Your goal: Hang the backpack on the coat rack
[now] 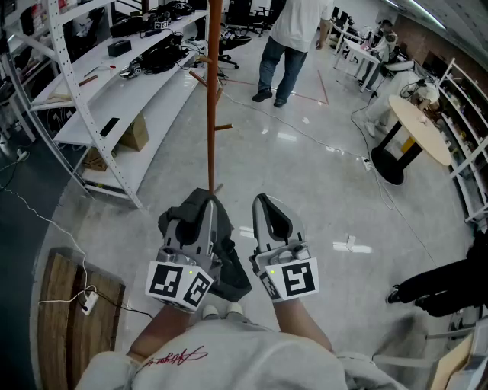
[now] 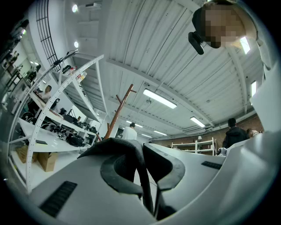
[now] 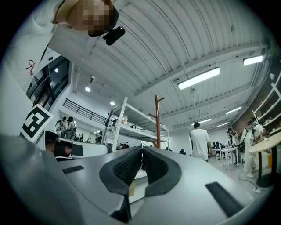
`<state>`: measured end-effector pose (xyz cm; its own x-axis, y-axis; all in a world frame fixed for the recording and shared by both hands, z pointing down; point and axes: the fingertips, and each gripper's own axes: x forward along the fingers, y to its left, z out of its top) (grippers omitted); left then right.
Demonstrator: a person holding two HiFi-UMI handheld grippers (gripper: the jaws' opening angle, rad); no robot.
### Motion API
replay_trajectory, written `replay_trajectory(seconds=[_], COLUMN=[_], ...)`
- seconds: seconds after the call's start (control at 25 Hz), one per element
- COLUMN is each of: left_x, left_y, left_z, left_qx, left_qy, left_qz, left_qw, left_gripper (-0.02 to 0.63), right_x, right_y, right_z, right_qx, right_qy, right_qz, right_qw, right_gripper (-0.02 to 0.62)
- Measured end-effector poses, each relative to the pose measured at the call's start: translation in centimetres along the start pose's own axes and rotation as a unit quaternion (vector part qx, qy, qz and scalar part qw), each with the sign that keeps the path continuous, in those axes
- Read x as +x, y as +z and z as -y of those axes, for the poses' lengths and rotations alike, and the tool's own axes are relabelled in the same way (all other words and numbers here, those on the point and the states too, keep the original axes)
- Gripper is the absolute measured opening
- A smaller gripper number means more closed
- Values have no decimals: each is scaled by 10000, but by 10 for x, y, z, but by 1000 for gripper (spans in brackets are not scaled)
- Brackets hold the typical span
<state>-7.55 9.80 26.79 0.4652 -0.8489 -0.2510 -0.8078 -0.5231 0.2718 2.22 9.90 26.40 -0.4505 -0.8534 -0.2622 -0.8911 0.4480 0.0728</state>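
Left gripper (image 1: 200, 207) pinches the backpack (image 1: 231, 268) by its dark strap (image 2: 137, 162); the bag hangs under it, off the floor. Rack (image 1: 213, 114) stands just ahead. Right gripper (image 1: 271, 209) is pressed together, empty. Step looks like carrying the bag to the rack. Next move likely: lift the strap over a peg (image 1: 222, 128), then release.

Coat rack (image 1: 213, 114) ahead, shelving (image 1: 152, 85) to its left, round table (image 1: 421, 131) far right.

It looks like a lab workshop. White shelving racks (image 1: 114, 91) hold gear, cables (image 1: 320, 141) cross the polished floor (image 1: 305, 198). Office chairs (image 1: 244, 15) stand far off.
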Motion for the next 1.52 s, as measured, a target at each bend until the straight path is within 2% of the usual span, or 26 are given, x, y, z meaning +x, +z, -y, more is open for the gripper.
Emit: replay_trajectory(seconds=[0.88,1.52], left_x=[20,82], left_y=[2,-16], left_z=[-3,-11], left_qx=[131,183], left_qy=[129,540], left_qz=[110,185], left_qw=[9998,9982], left_gripper=[41,41], right_x=[0,15], right_y=[-7,-30], right_z=[11,65], right_qx=[210,354], right_qy=[73,337], right_qz=[104,18], right_qw=[9997,9988], right_gripper=[21,21])
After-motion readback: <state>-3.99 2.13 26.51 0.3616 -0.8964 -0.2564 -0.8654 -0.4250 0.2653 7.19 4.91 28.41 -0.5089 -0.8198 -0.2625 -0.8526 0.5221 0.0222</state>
